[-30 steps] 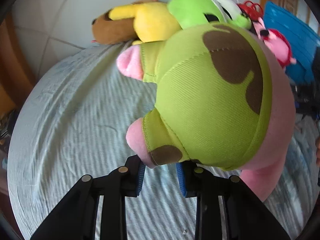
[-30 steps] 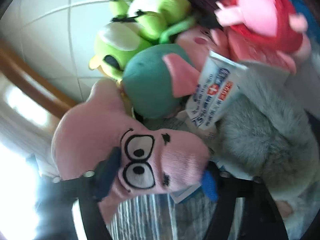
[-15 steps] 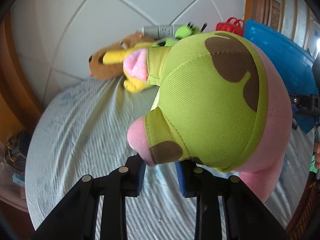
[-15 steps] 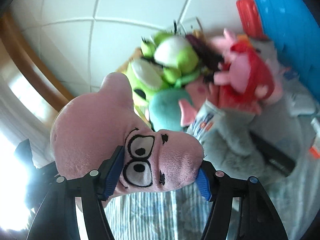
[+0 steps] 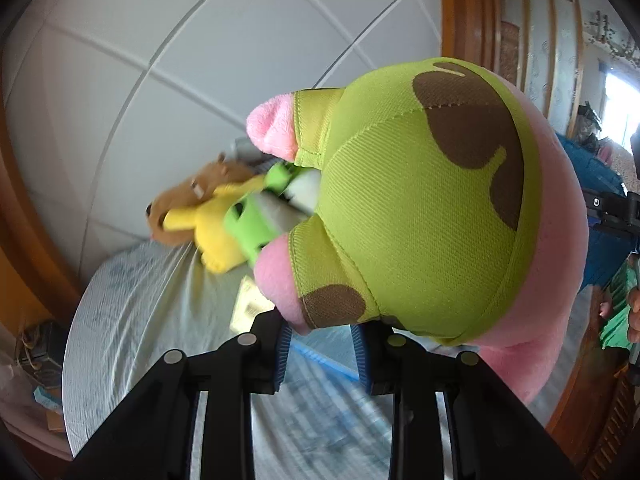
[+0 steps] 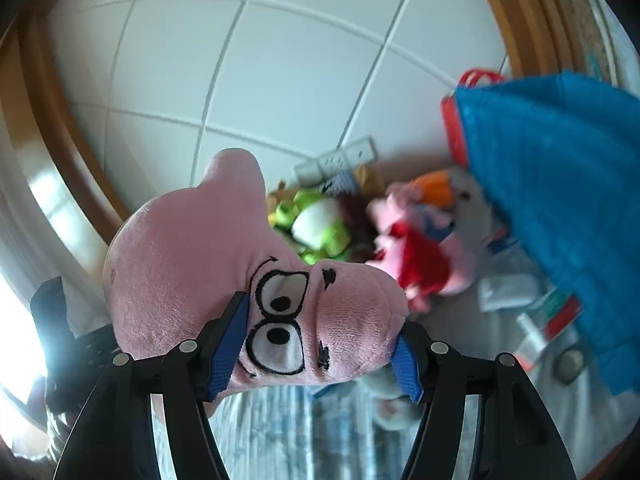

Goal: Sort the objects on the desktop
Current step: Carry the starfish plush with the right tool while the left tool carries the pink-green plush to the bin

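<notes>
- Left view: the left gripper (image 5: 320, 350) pinches a foot of the pink toy (image 5: 424, 216) in green shorts. The toy hangs in the air above the bed (image 5: 152, 320), away from the toy pile (image 5: 224, 216).
- Right view: the right gripper (image 6: 320, 354) squeezes the toy's face (image 6: 280, 312) between its fingers. The blue bin (image 6: 560, 184) is to the right.
- I think this is the carrying step. Next, find the toy's spot, lower it, and let go with both.

The striped cloth on the desk (image 5: 132, 320) lies bare on the left, leaving passage there. Against the tiled wall, a heap of plush toys (image 6: 320, 224) blocks the far edge (blurred), and a blue crate (image 6: 560, 184) walls off the right.
</notes>
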A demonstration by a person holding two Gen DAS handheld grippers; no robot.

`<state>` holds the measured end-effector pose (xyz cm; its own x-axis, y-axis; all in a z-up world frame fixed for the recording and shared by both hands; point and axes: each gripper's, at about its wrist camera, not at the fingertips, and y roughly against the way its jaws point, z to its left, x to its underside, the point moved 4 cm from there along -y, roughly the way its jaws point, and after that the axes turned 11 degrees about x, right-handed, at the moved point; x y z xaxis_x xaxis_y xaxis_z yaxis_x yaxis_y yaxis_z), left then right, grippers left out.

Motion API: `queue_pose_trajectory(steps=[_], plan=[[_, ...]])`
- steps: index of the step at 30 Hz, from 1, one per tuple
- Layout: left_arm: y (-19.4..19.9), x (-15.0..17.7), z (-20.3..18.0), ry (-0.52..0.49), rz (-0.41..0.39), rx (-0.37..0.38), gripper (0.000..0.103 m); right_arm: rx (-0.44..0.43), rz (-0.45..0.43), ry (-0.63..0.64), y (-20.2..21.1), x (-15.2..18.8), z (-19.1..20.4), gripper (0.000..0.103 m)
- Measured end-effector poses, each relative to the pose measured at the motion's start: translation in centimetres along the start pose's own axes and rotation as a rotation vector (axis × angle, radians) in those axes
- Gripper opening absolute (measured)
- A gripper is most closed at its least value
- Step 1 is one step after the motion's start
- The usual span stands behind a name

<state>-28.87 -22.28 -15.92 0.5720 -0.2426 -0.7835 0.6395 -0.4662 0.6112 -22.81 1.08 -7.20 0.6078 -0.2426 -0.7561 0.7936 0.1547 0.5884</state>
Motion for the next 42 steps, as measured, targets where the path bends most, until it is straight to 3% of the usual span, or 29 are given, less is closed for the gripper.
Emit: queue_pose_trajectory(steps=[12, 23, 27, 34, 38, 42], plan=[[0.5, -9.0, -16.3, -0.049, -0.105, 0.053, 0.026, 0.070, -0.155, 0.056, 12.3, -7.6, -12.1, 0.064], [-1.9, -16.4, -31.1, -0.182, -0.114, 0.198, 0.026, 0.228, -0.276, -0.027, 20.9, -11.0, -24.0, 0.064], [-3.8, -17.7, -37.4, -0.206, -0.095, 0.207, 0.026, 0.245, -0.267, -0.050, 22.1, -11.8, -29.8, 0.064], [-9.3, -19.3, -46.6, -0.143, -0.013, 0.173, 0.026, 0.212, -0.189, -0.022, 20.6, -15.2, -41.4, 0.064], [-11.9, -19.9, -50.5, -0.109, 0.040, 0.139, 0.026, 0.181, -0.132, -0.004, 19.4, -17.0, -46.3, 0.064], [-15.0, -19.7, -52.0, -0.082, 0.100, 0.090, 0.026, 0.139, -0.070, -0.006, 16.8, -17.6, -50.2, 0.064]])
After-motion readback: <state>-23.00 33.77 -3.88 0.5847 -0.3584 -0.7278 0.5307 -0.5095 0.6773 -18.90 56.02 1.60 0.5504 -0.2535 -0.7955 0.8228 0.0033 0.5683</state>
